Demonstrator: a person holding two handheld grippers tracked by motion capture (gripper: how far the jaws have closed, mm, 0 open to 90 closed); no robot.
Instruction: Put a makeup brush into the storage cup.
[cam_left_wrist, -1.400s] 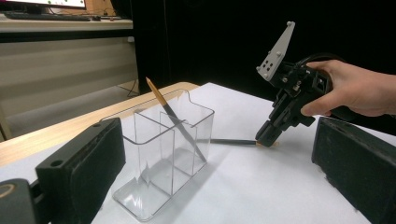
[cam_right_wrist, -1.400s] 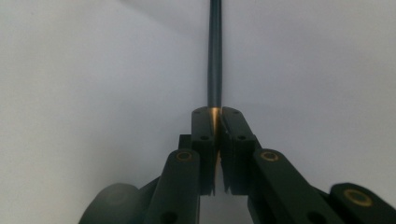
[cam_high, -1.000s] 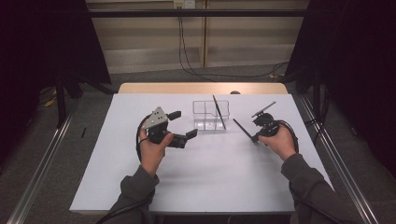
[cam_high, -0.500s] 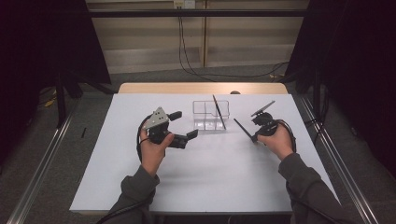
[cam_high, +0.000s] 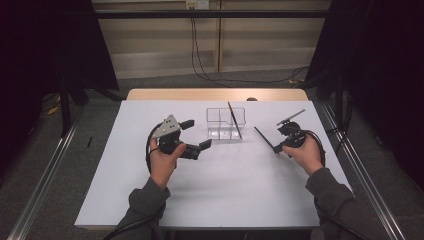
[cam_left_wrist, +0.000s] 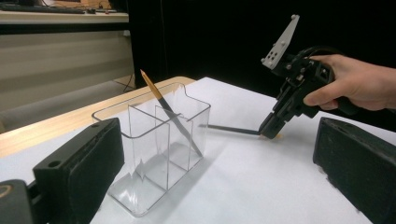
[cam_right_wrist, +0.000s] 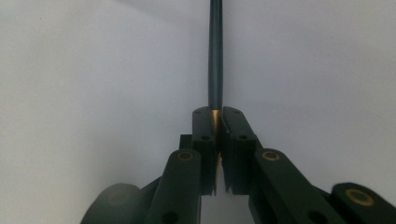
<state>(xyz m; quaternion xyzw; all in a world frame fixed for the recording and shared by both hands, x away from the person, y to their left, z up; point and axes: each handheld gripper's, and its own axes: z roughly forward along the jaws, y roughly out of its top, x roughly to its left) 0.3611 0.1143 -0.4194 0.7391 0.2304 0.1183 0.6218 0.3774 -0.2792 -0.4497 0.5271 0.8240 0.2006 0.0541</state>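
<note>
Dark room, grey floor, and a white table (cam_high: 215, 190) fills the middle. Near its far edge stands a clear organizer (cam_high: 226, 123) with one dark pencil (cam_high: 234, 120) leaning inside. The left gripper (cam_high: 194, 136) hovers beside it, jaws wide, nothing between them. The right gripper (cam_high: 278, 148), toward the right edge, is clamped on a second pencil (cam_high: 264, 140). Against a second ago, both hands sit where they were. The right gripper view shows the tan end pinched; the left gripper view shows this pencil held level just above the table.
</note>
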